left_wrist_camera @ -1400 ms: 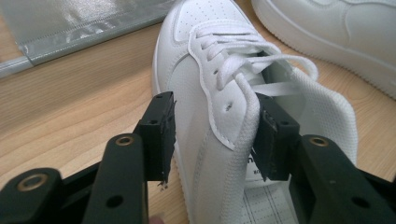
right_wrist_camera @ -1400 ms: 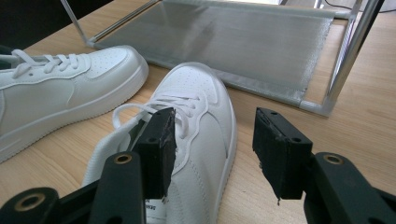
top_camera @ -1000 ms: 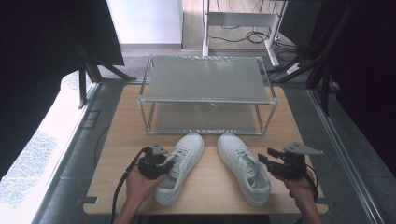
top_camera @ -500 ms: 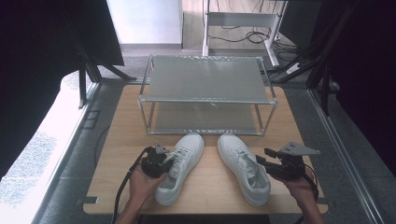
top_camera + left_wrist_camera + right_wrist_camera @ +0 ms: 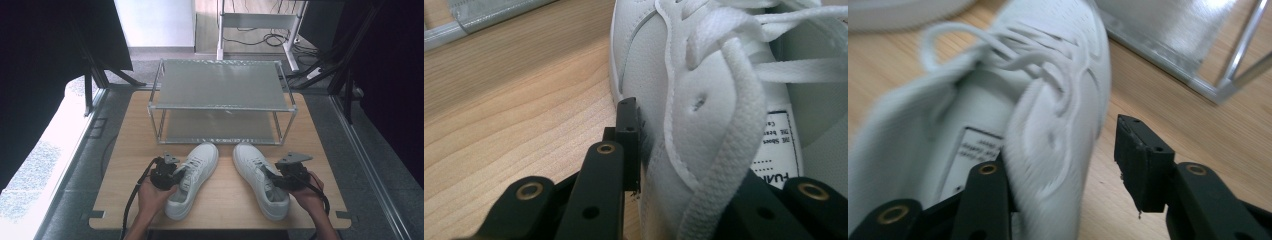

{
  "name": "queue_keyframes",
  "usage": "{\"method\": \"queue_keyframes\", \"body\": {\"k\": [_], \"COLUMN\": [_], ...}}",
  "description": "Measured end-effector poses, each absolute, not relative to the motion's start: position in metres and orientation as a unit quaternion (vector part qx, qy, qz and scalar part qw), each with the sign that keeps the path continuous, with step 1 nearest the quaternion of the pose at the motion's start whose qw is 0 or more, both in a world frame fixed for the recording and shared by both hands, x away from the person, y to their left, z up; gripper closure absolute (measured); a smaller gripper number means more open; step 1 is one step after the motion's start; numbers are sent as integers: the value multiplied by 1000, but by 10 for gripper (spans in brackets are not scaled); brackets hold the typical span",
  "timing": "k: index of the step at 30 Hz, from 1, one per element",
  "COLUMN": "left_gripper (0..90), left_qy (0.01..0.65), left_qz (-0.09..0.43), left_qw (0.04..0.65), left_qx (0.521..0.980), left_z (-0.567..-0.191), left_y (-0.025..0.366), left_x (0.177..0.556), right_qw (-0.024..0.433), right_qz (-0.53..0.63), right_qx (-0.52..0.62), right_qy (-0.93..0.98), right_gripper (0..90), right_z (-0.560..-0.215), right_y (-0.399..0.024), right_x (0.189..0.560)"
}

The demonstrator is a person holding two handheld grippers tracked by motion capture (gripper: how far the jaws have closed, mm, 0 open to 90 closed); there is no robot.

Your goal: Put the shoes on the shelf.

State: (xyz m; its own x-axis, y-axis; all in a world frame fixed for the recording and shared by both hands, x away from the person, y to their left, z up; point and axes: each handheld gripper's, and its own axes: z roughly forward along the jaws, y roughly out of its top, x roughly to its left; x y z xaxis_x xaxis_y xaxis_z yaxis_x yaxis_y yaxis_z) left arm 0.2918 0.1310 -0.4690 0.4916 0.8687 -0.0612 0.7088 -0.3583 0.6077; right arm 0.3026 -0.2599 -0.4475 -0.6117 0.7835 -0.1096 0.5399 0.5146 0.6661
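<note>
High view: two white sneakers on the wooden table (image 5: 125, 150), in front of a two-tier metal rack (image 5: 222, 100). Left gripper (image 5: 176, 175) at the left sneaker (image 5: 192, 180); right gripper (image 5: 272, 179) at the right sneaker (image 5: 260, 177). Left gripper view: jaws just closing, outer pad against the shoe's side wall (image 5: 659, 130), collar between them. Right gripper view: blurred; jaws closing, straddling the shoe's side (image 5: 1058, 145), outer jaw clear of it.
</note>
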Motion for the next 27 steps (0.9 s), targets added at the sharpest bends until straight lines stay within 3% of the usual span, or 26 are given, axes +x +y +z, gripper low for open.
{"method": "queue_keyframes", "body": {"k": [3, 9, 19, 27], "left_gripper": [792, 792, 790, 804], "left_qy": [486, 486, 487, 490], "left_qz": [136, 135, 138, 138], "left_qw": [294, 295, 294, 300], "left_qx": [812, 811, 811, 807], "left_z": [-469, -469, -469, -470], "left_y": [131, 132, 131, 133], "left_x": [292, 292, 291, 291], "right_qw": [222, 206, 182, 188], "right_qz": [245, 230, 196, 181], "right_qx": [395, 409, 418, 426], "right_qy": [857, 859, 868, 866], "right_gripper": [600, 683, 707, 854], "right_z": [-451, -453, -453, -454], "right_y": [-247, -244, -240, -243], "right_x": [313, 319, 326, 326]}}
